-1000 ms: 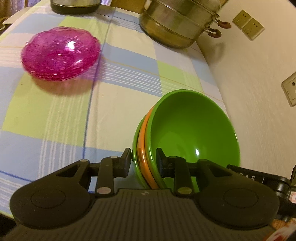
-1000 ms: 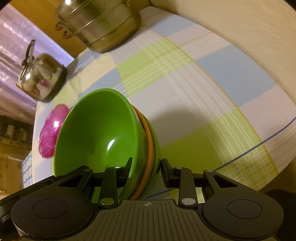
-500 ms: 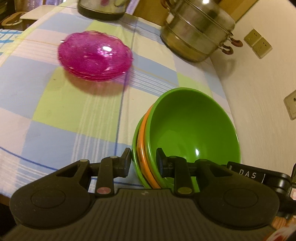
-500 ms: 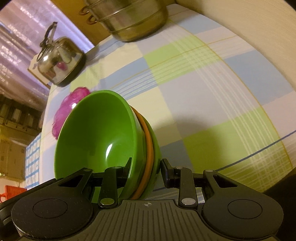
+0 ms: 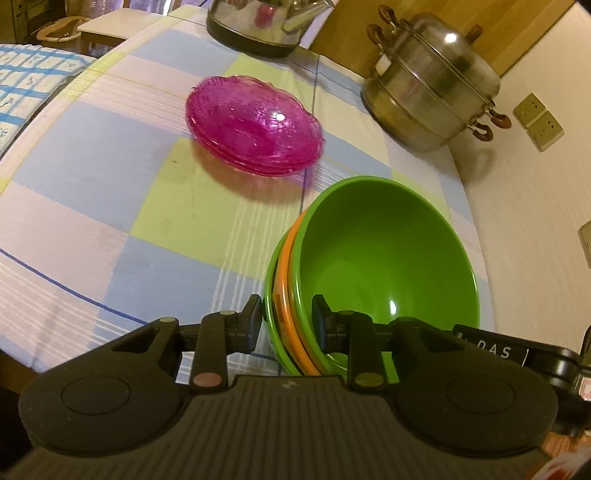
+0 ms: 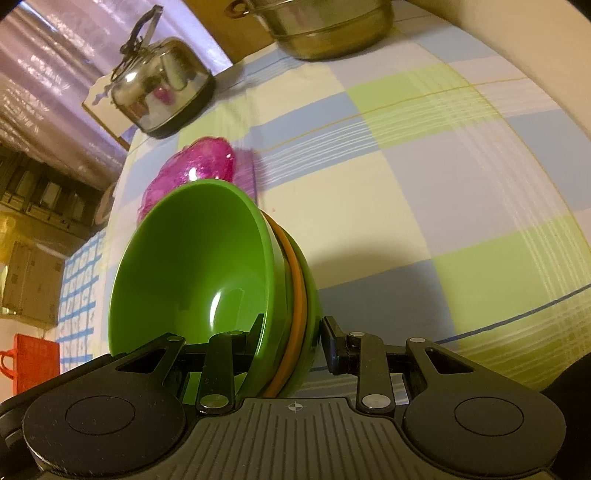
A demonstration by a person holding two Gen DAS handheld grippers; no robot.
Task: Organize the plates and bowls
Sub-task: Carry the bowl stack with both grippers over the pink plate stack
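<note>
A nested stack of bowls (image 5: 384,258), green over orange over green, hangs above the checked tablecloth (image 5: 110,229), carried by both grippers. My left gripper (image 5: 288,314) is shut on the stack's left rim. The same stack of bowls (image 6: 192,273) fills the right wrist view, where my right gripper (image 6: 293,334) is shut on its right rim. A stack of pink glass plates (image 5: 255,125) lies on the cloth beyond the bowls, to their left; the pink plates (image 6: 192,173) peek out behind the green rim.
A steel kettle (image 5: 266,26) and a tiered steel steamer pot (image 5: 432,92) stand at the table's far end. A white wall (image 5: 535,206) with sockets runs along the right. A blue-checked cloth (image 5: 26,85) lies off the table's left edge.
Both grippers have carried the bowl stack across the table toward the pink plates, which now sit closer to the bowls. The kettle and steamer have come further into view. Both grips are unchanged.
</note>
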